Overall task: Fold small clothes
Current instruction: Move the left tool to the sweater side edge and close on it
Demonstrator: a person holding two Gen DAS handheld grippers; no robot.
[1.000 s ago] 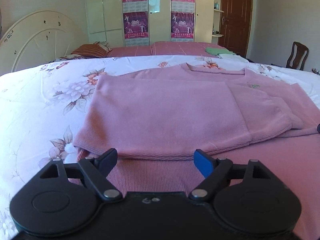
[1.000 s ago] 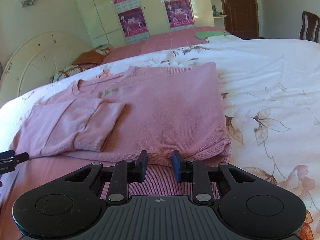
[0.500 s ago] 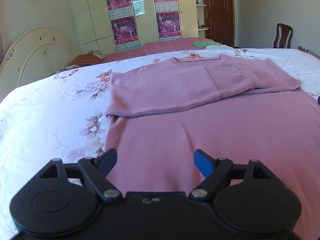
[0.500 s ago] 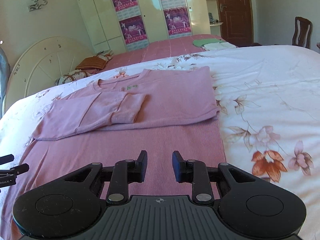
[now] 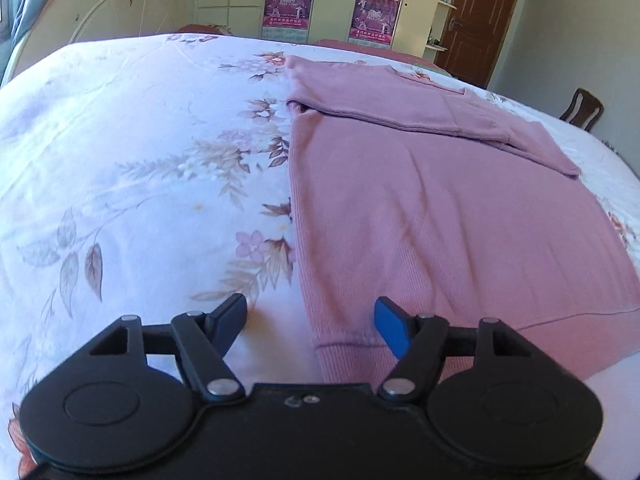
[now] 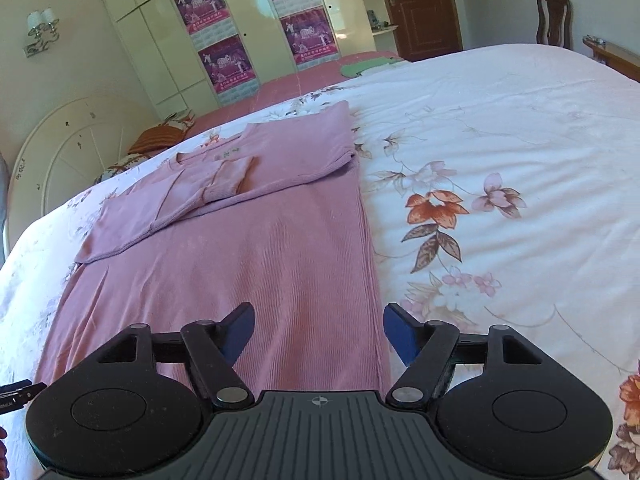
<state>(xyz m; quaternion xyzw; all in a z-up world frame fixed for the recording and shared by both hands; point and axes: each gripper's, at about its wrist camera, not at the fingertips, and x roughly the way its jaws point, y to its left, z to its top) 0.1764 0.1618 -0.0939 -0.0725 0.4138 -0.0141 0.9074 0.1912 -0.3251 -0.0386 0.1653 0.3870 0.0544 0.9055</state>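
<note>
A pink ribbed sweater (image 5: 420, 208) (image 6: 248, 264) lies flat on the floral bedspread, its sleeves folded in across the chest at the far end. My left gripper (image 5: 310, 322) hovers over the sweater's near left hem corner; its jaws are closing, the corner between them, pads not pressing. My right gripper (image 6: 318, 330) hangs over the near right edge of the sweater; its jaws are opening with the edge between them and nothing gripped. The left gripper's tip (image 6: 18, 392) shows at the right wrist view's left border.
The white floral bedspread (image 6: 500, 160) spreads wide on both sides of the sweater. A cream headboard (image 6: 68, 148) and pillows (image 6: 160, 136) lie at the far left. Wardrobe doors with posters (image 6: 224, 56), a brown door (image 6: 416, 4) and a chair (image 6: 554, 20) stand beyond.
Both grippers have pulled back from the folded sleeves to the sweater's near hem. The right gripper's jaws have spread from nearly shut; the left has shifted to the hem's left corner and narrowed slightly.
</note>
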